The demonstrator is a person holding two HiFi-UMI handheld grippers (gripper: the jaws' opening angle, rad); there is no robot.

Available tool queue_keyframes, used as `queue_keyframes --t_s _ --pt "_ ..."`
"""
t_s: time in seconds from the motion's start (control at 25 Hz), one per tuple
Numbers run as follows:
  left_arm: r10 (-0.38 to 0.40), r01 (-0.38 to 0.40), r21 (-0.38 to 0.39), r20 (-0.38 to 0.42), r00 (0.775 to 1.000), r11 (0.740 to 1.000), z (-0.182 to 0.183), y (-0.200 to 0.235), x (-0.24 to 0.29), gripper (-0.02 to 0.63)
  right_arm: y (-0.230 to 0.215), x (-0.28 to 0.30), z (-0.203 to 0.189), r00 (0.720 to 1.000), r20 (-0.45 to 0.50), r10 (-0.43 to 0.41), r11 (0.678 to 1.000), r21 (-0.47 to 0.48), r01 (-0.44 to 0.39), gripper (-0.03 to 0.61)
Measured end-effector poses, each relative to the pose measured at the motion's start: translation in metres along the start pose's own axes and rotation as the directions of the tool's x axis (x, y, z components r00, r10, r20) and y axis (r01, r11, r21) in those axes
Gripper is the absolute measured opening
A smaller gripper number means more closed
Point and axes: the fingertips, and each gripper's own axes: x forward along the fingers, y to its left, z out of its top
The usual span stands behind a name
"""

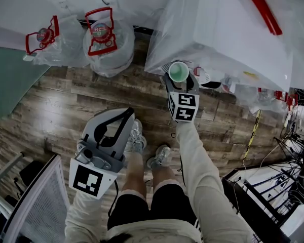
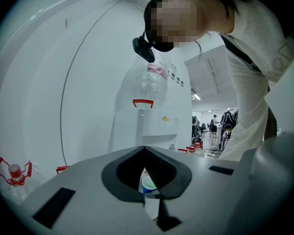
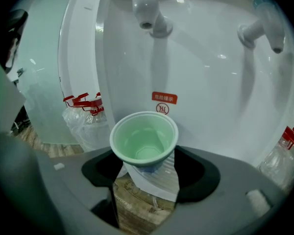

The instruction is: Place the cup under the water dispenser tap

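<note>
A green cup [image 3: 144, 137] stands mouth-up directly below the red-capped tap [image 3: 146, 6] of a white water dispenser [image 3: 201, 82], its long axis roughly in line with the spout. The right hand-held gripper [image 1: 180, 82] reaches in below that tap, jaws spread wide around the cup with a gap at each side, so the cup looks released. The left hand-held gripper [image 1: 122, 116], clenched on nothing, hangs well back from the tap.

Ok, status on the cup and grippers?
Left gripper shut, empty. Right gripper open around cup. Cup empty, below red-capped tap. Nothing between them.
</note>
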Motion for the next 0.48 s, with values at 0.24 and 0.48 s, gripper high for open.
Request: queue_keyframes --t_s 0.24,0.48 --pt "-0.009 0.009 0.009 -0.001 1.0 1.0 0.0 -0.008 0.0 0.006 0.005 -0.011 -0.004 1.0 0.003 0.027 1.0 -0.005 -0.027 0.325" --pt "-0.015 0.015 0.014 0.002 1.0 1.0 0.004 -0.019 0.001 0.006 0.008 -0.038 -0.008 0.998 0.021 0.052 0.998 0.035 -0.053 0.32"
